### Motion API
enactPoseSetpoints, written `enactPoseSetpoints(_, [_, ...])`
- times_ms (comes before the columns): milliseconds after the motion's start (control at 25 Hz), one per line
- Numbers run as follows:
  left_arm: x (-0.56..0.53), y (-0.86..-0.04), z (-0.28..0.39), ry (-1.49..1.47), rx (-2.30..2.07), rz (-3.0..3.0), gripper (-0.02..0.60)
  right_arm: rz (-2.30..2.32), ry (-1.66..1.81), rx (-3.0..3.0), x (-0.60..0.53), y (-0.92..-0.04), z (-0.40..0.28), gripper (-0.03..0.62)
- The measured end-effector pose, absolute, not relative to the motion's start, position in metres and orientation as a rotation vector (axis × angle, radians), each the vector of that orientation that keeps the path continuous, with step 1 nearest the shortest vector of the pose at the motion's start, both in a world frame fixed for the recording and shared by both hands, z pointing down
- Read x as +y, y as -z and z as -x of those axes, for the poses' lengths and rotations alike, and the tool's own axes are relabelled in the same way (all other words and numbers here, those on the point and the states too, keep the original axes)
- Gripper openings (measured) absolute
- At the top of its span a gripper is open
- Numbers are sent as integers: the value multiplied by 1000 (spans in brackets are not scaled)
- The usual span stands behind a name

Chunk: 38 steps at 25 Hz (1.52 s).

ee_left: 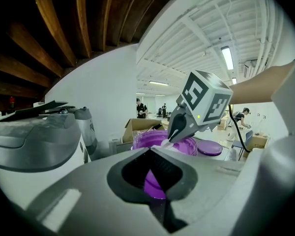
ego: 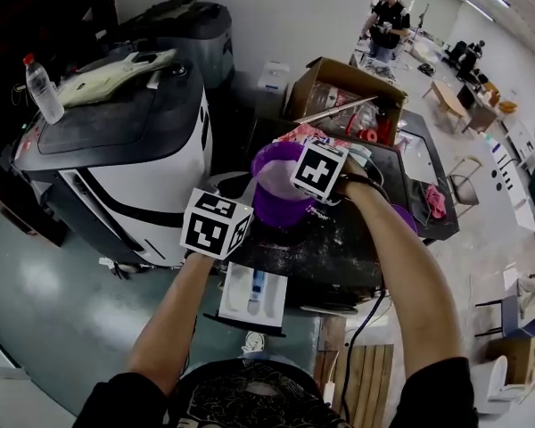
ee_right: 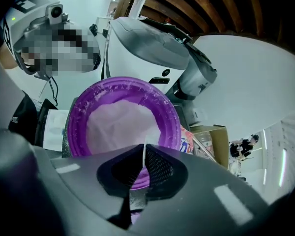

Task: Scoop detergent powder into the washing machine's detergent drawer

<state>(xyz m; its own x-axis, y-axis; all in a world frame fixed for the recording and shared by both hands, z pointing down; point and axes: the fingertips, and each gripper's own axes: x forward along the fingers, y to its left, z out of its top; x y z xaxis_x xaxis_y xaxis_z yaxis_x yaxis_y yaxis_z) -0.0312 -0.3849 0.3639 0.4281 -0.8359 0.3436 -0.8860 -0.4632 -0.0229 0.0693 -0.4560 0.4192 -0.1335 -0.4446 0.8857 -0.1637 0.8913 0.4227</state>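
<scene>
**Step in hand: load the scoop.**

1. Right gripper point(ee_right: 145, 154): the jaws are pressed together on the thin white handle of the scoop point(ee_left: 171, 140), which is seen edge-on. The gripper is over the far rim of the tub point(ego: 276, 194) and angled down into it. The scoop's bowl is not visible.
2. Left gripper point(ee_left: 151, 152): the jaws are closed at the tub's near wall, with purple showing between them, and appear to be pinching that wall. Keep this grip while scooping so the tub cannot slide on the tabletop point(ego: 339, 248).
3. The powder point(ee_right: 120, 124) is heaped toward one side of the tub. Drive the scoop into the heap, then bring it level before lifting. The handle is narrow, so it may twist in the jaws under load.
4. Take a moderate load. An overfilled scoop is likely to shed powder on the way across.
5. Destination: a white tray with a blue insert point(ego: 252, 294), judged to be the drawer. It lies near the person, below the tabletop edge, beside the washer point(ego: 125, 150). Clear the tub rim first, then carry the scoop low and level.
</scene>
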Motion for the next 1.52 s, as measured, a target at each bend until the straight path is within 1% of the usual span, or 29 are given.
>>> enactPoseSetpoints(600, [-395, -372, 38, -458, -1594, -2466, 0, -327, 135, -1589, -449, -436, -67, 34])
enactPoseSetpoints(1520, [-389, -376, 39, -479, -1369, -2615, 0, -435, -237, -1420, -430, -445, -71, 34])
